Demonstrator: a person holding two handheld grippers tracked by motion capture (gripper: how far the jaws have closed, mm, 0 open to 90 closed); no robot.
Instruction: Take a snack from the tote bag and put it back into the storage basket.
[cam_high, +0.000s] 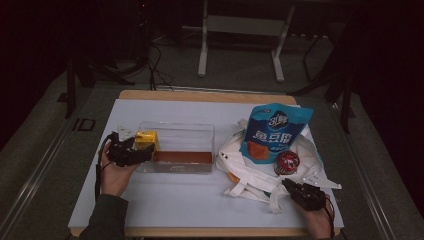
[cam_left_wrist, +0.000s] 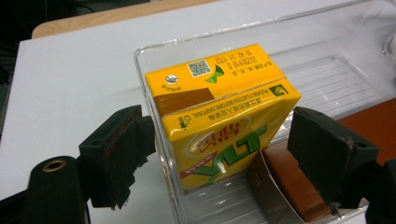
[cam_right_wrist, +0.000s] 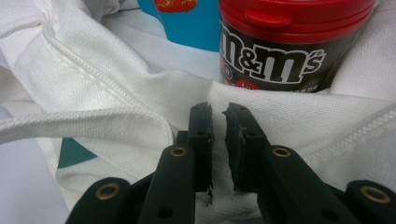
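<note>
— So where is the carton (cam_left_wrist: 219, 116)?
— Upright in the left end of the clear bin (cam_high: 200, 131), beside a brown box (cam_high: 182, 157).
— And the left gripper (cam_left_wrist: 219, 154)?
— Its 2 jaws stand wide, 1 on each side of the carton, with gaps; nothing is pressed.
— What about the right gripper (cam_right_wrist: 219, 122)?
— Nearly closed, jaws pinching the white bag (cam_right_wrist: 93, 70) cloth just below the M&M's tub (cam_right_wrist: 280, 42). A blue pouch (cam_high: 272, 132) lies on that bag.
</note>
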